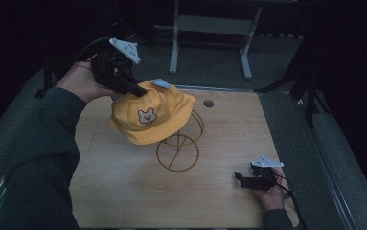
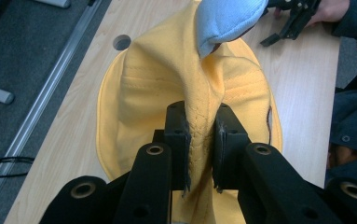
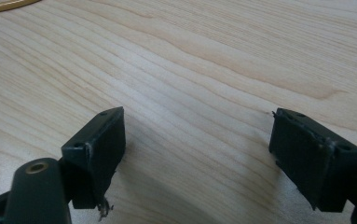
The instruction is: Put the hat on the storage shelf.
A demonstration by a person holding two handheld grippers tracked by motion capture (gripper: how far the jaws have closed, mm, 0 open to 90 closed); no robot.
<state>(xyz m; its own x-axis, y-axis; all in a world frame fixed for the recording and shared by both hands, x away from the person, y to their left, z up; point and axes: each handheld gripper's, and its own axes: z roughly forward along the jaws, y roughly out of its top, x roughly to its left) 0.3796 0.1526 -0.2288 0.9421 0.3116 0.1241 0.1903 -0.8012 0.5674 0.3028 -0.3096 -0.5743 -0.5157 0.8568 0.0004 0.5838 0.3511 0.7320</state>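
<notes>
Your left gripper (image 2: 199, 140) is pinching a fold of the yellow hat (image 1: 150, 117) tight between its pads, holding the hat in the air just above the wire stand (image 1: 178, 148) near the middle of the table (image 1: 229, 143), while your right gripper (image 3: 197, 154) rests low over the bare wood by the near right corner with its jaws spread wide and nothing between them. The grip catches only a thin ridge of cloth, so a quick swing could let it slip out. If you lower the hat off centre, its brim may snag a wire loop and tip the light stand, since nothing steadies it.
</notes>
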